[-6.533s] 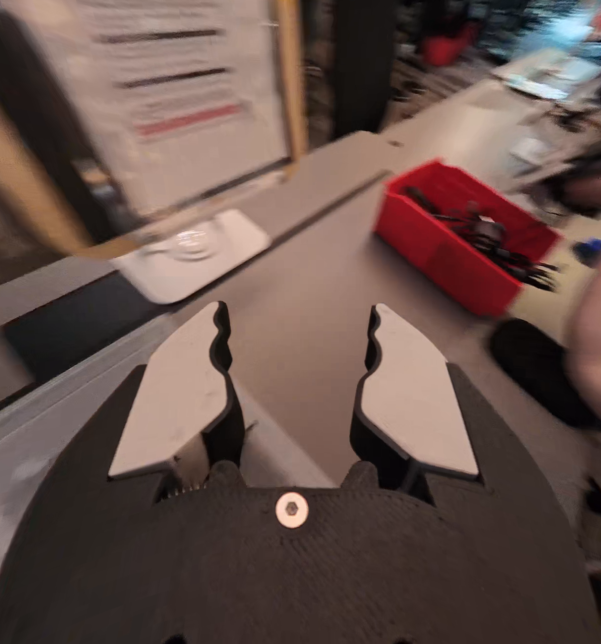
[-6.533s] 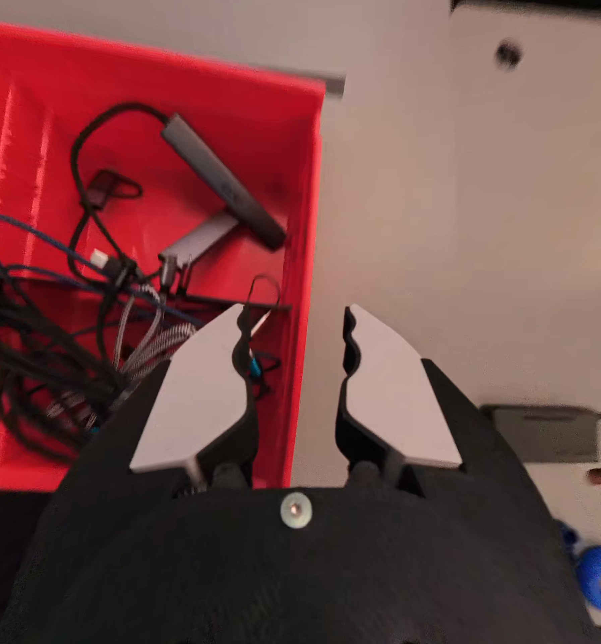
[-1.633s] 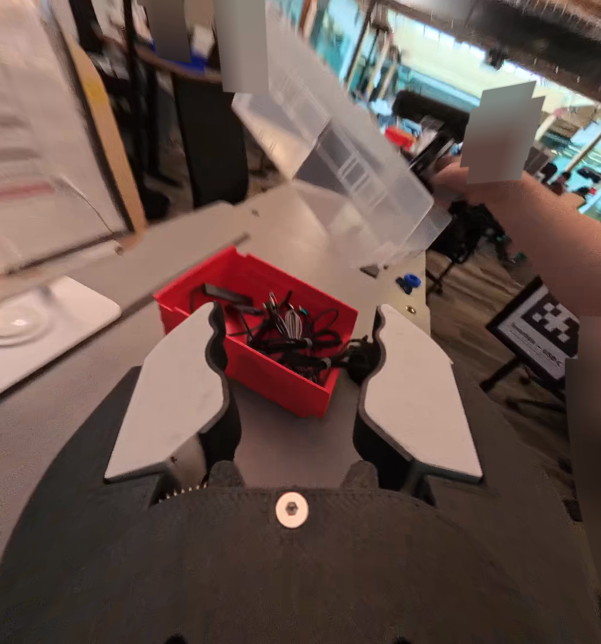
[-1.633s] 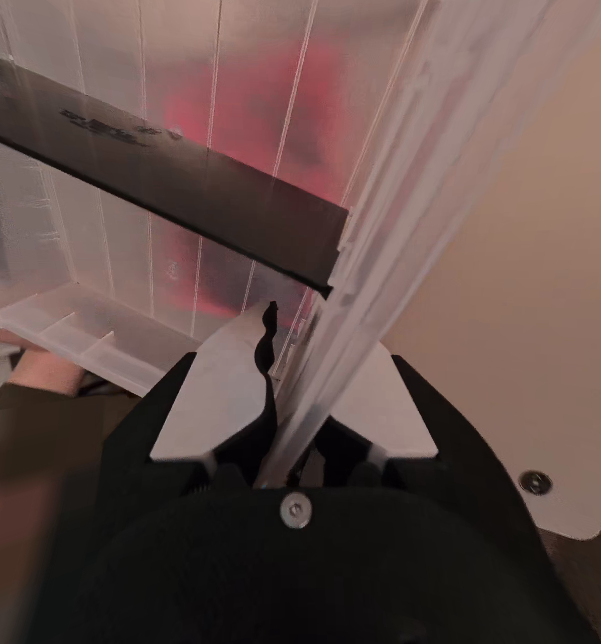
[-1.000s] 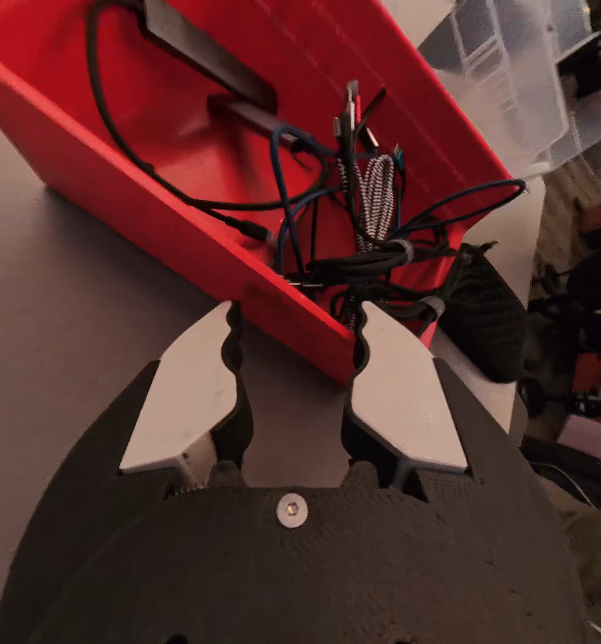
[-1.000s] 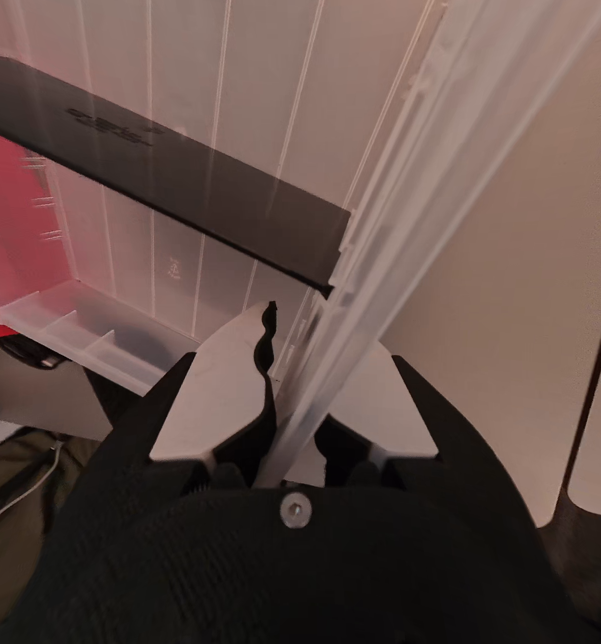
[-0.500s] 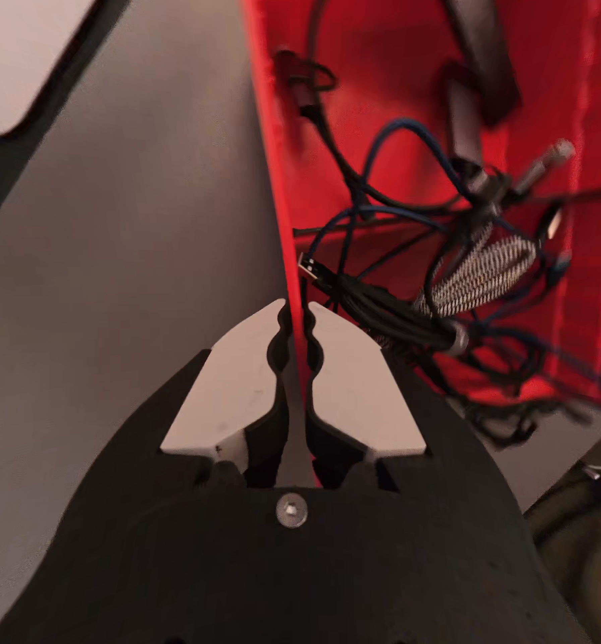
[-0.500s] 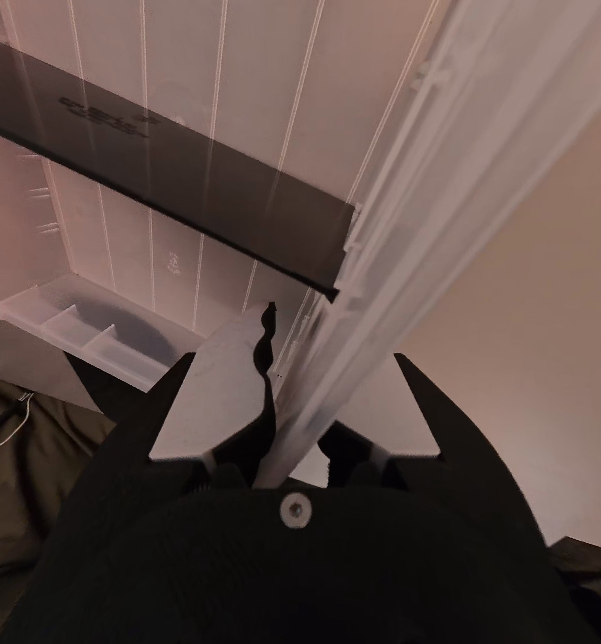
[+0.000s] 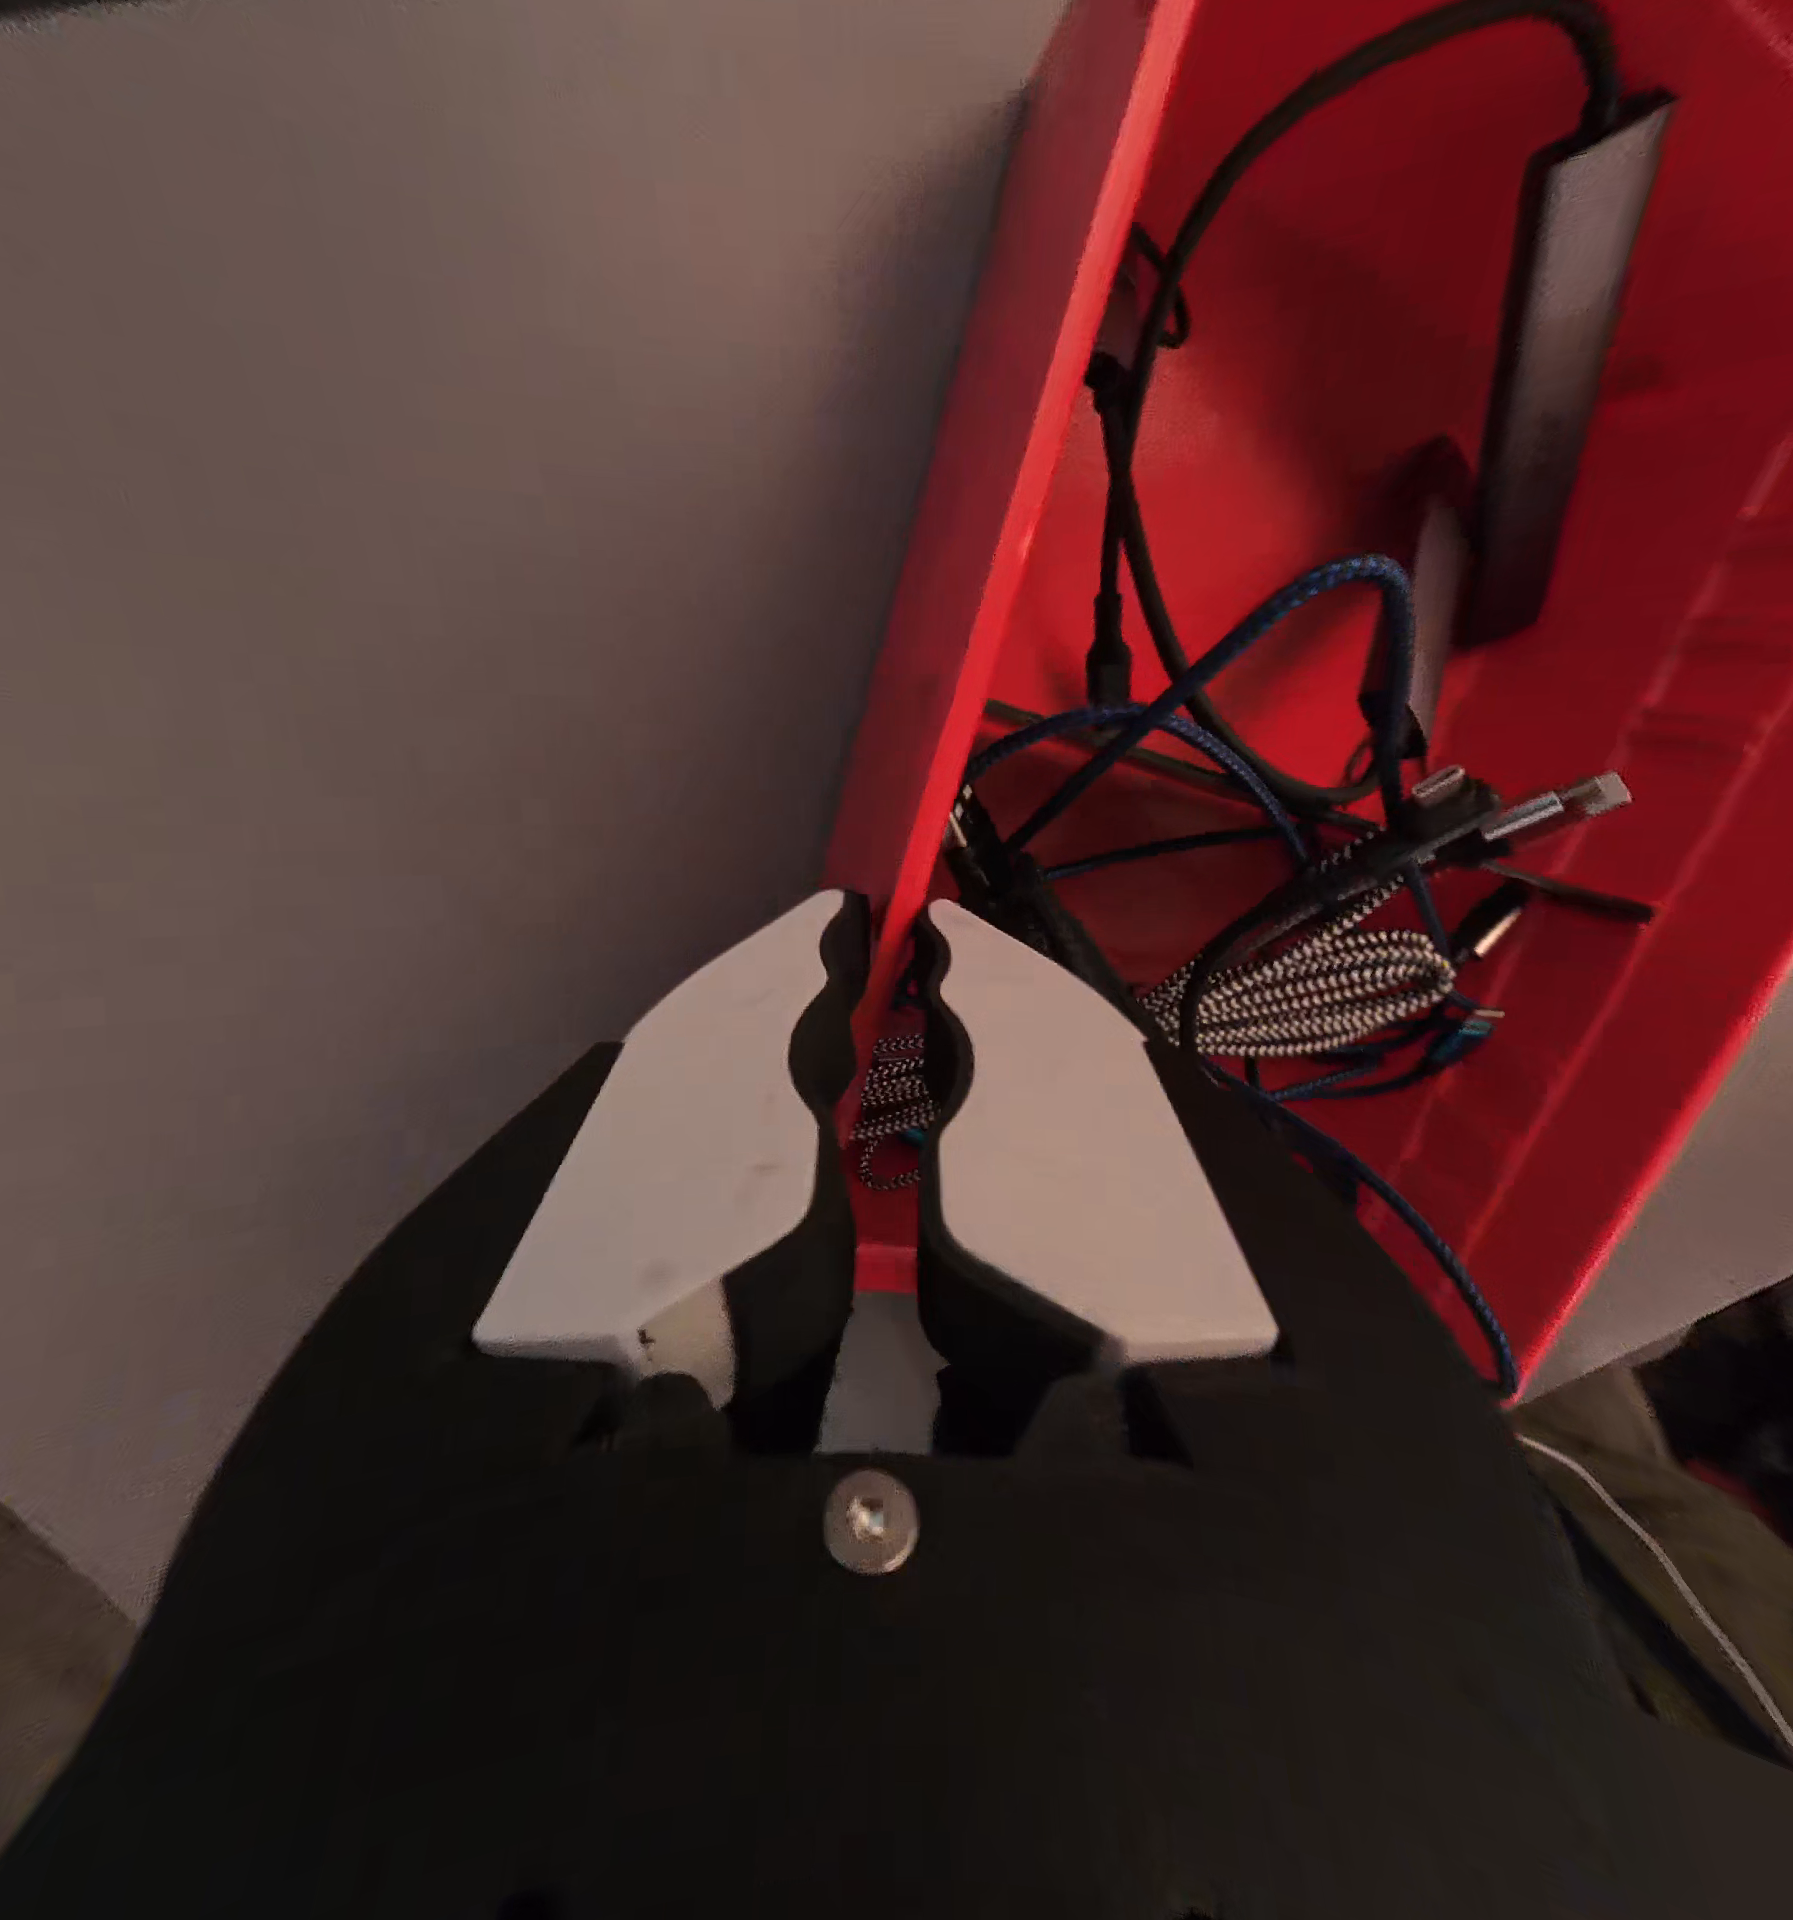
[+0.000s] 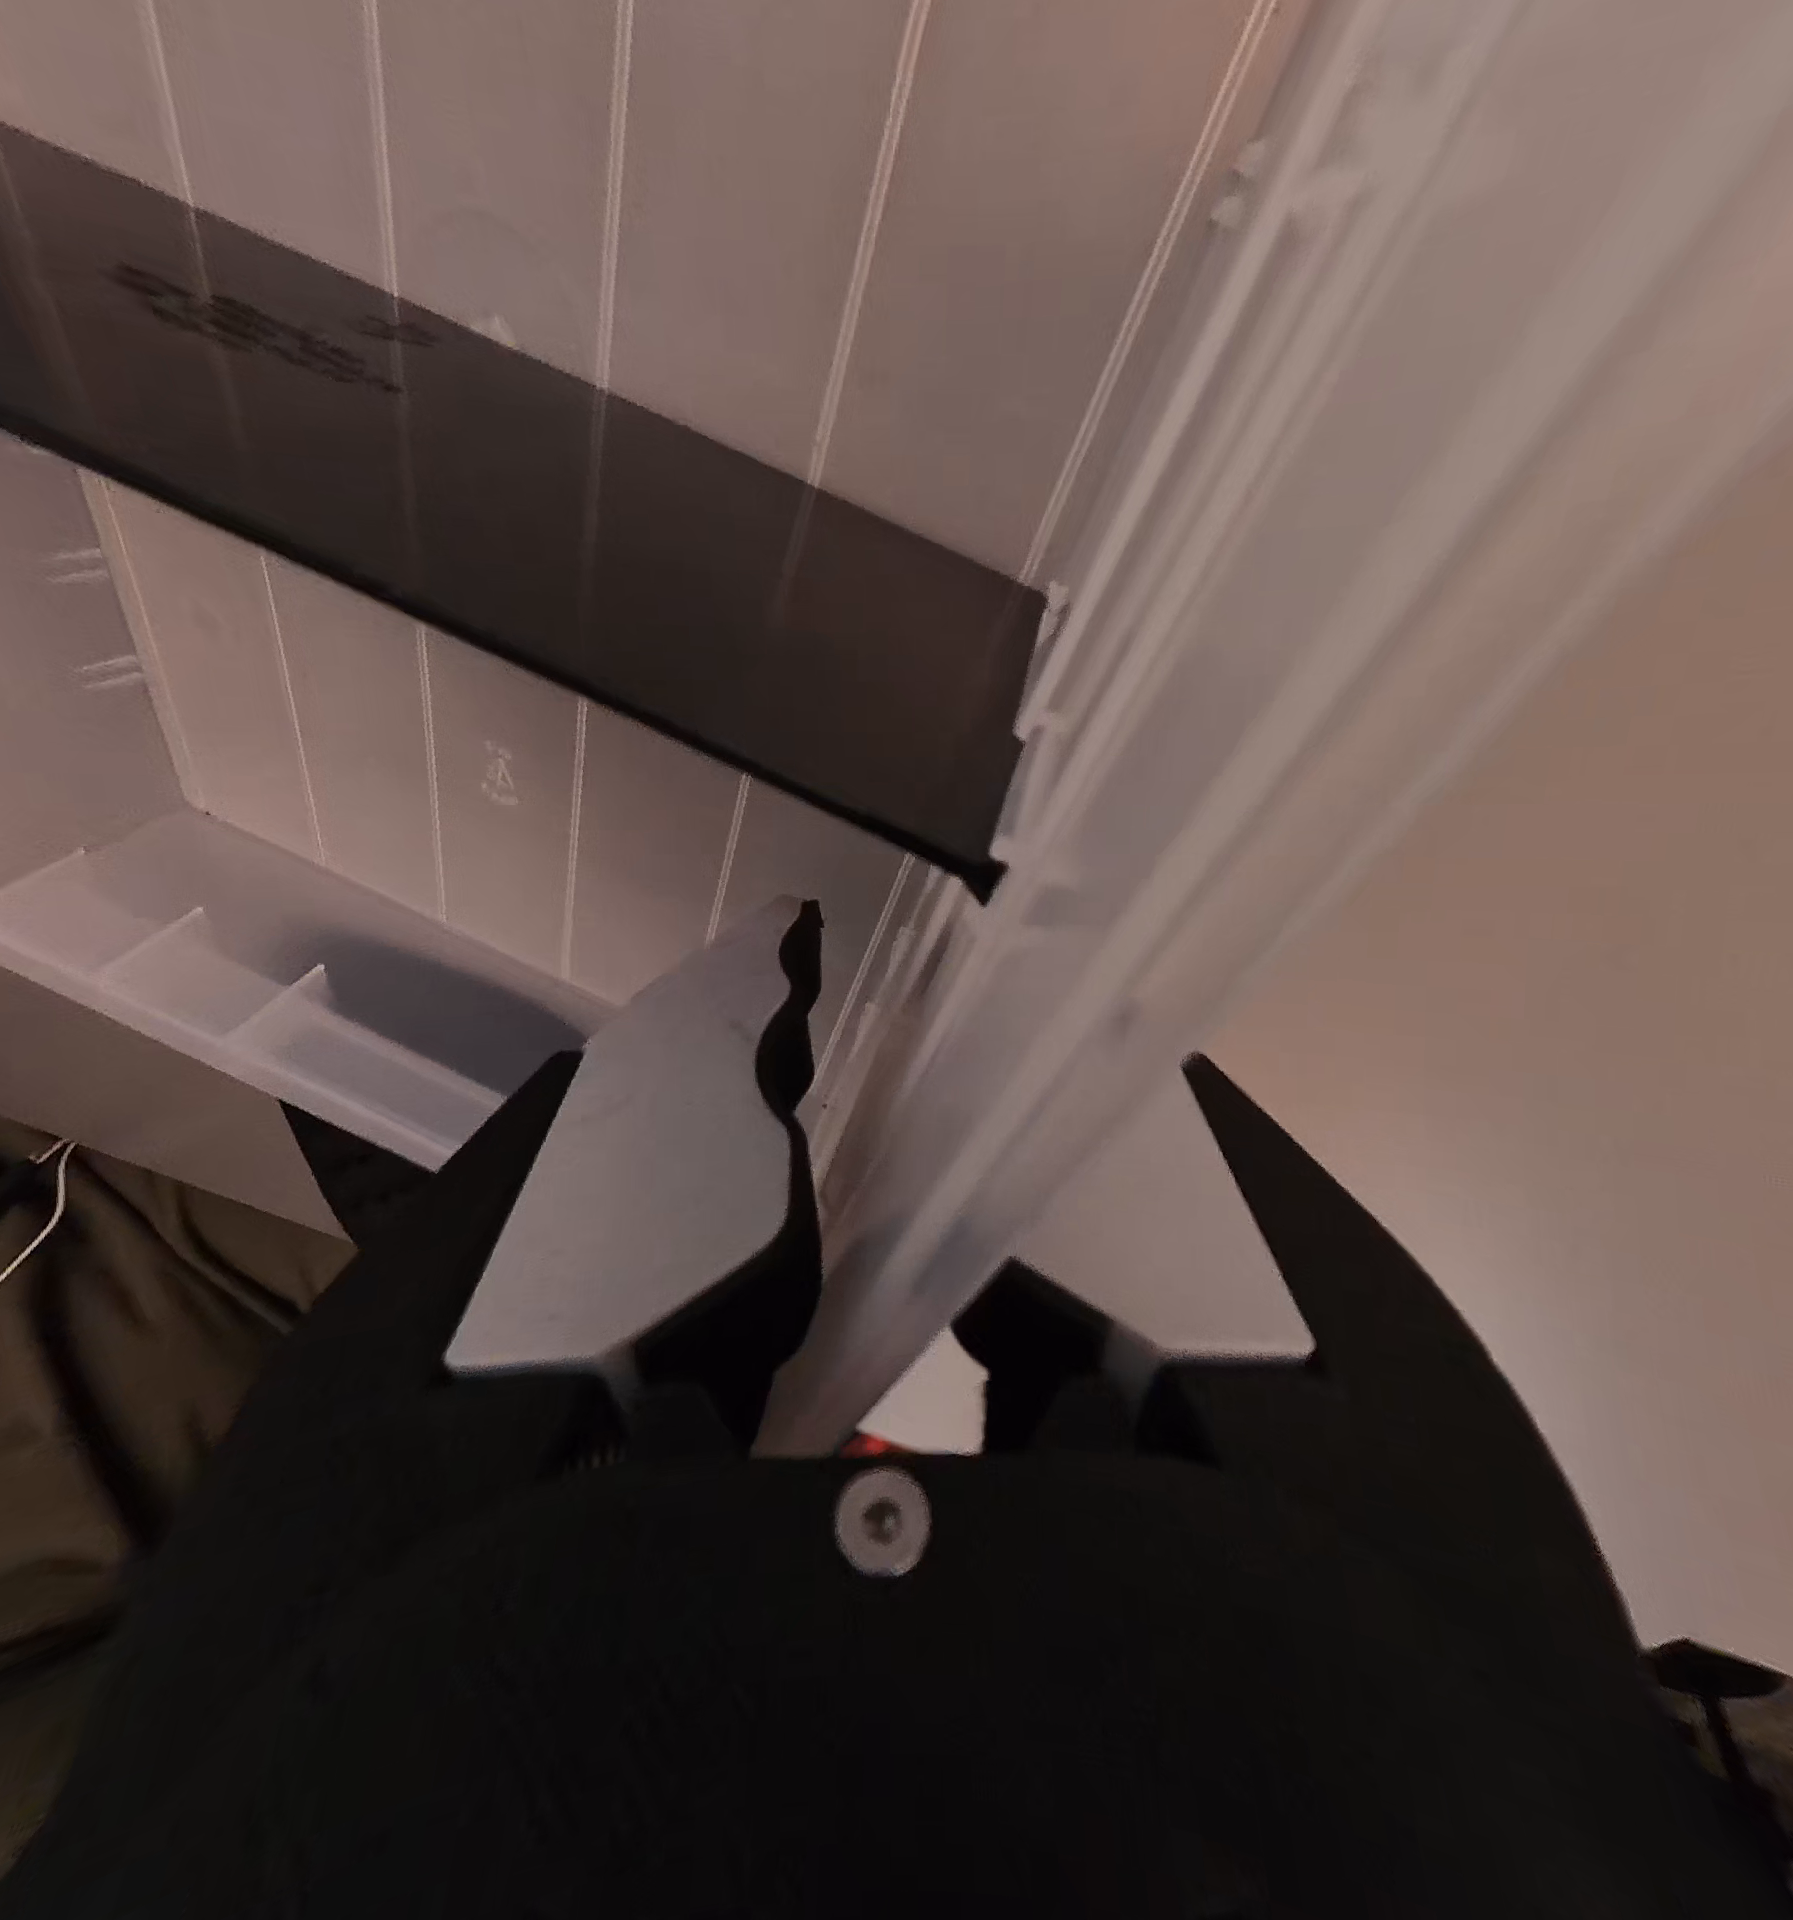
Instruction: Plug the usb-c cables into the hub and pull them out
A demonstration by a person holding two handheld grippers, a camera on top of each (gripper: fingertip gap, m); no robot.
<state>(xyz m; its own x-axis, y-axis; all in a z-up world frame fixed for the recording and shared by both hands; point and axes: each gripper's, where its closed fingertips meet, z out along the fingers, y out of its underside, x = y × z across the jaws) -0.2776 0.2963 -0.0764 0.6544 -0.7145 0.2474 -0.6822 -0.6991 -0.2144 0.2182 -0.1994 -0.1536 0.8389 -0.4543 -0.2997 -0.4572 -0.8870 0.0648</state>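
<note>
The left hand-held gripper [image 9: 887, 925] is clamped on the wall of a red bin [image 9: 985, 499], in which the cables [image 9: 1297, 987] and a grey hub [image 9: 1557, 364] lie tangled. A clear plastic box [image 10: 1131, 831] is gripped by the right hand-held gripper [image 10: 871, 1091] above the table [image 10: 1546, 935].

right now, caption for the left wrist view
Left tongs shut on the red bin wall, tangled cables inside.

The bin [image 9: 985, 582] sits on the table [image 9: 404, 520], with the tangled cables [image 9: 1307, 935] and the hub [image 9: 1557, 343] inside it; the table stretches left of the bin's wall.
</note>
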